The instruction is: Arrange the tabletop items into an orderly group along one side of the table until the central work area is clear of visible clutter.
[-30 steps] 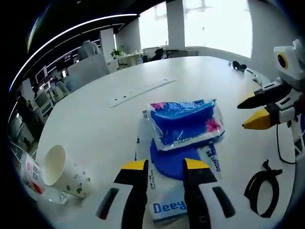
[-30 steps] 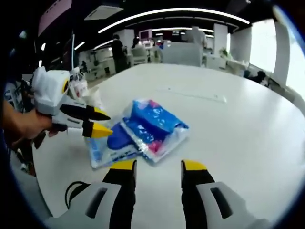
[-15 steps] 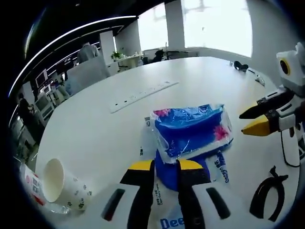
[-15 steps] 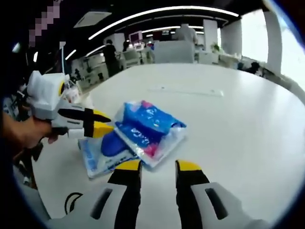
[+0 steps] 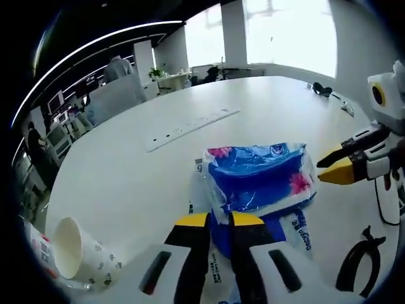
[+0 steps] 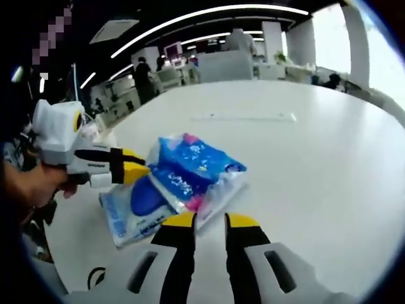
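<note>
A blue tissue pack (image 5: 259, 174) (image 6: 193, 168) lies on top of a flat wet-wipes pack (image 5: 297, 231) (image 6: 126, 215) with a blue lid (image 6: 145, 195) on the white table (image 5: 126, 171). My left gripper (image 5: 219, 223) (image 6: 138, 166) has its jaws drawn almost together over the wipes pack's near end, with the blue lid showing in the narrow gap. My right gripper (image 6: 211, 221) (image 5: 324, 171) has its jaws close together at the tissue pack's near corner, which sits between the tips.
A paper cup (image 5: 77, 252) lies on its side at the table edge beside a clear wrapped item (image 5: 37, 244). A black looped strap (image 5: 355, 269) (image 6: 96, 278) lies near the packs. A long white power strip (image 5: 190, 123) (image 6: 243, 118) runs across the far table.
Both grippers' jaws have narrowed from wide open to nearly together. Each gripper has moved closer to the stacked packs.
</note>
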Motion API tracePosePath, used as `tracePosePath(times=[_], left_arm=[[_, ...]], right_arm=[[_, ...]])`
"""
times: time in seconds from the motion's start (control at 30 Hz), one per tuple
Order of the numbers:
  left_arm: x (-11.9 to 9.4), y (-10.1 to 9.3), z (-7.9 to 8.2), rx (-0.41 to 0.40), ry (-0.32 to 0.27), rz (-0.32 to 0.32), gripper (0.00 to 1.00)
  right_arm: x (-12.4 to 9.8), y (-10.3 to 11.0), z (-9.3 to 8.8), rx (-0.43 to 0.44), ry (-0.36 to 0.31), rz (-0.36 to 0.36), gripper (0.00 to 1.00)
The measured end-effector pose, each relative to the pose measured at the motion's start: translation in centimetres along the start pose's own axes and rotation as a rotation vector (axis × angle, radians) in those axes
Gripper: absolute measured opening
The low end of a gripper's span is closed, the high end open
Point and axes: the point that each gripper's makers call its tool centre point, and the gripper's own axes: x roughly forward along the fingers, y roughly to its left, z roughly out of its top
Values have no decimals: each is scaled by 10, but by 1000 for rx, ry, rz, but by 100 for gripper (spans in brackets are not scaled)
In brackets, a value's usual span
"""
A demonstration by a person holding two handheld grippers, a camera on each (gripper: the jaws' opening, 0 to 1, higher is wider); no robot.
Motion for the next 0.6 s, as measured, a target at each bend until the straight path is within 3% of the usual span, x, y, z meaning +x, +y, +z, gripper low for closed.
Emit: tracePosePath(times=[0.6], left_arm=[[0, -3, 0, -56, 4, -39, 2]], right_arm=[[12, 4, -1, 32, 35, 6, 2]])
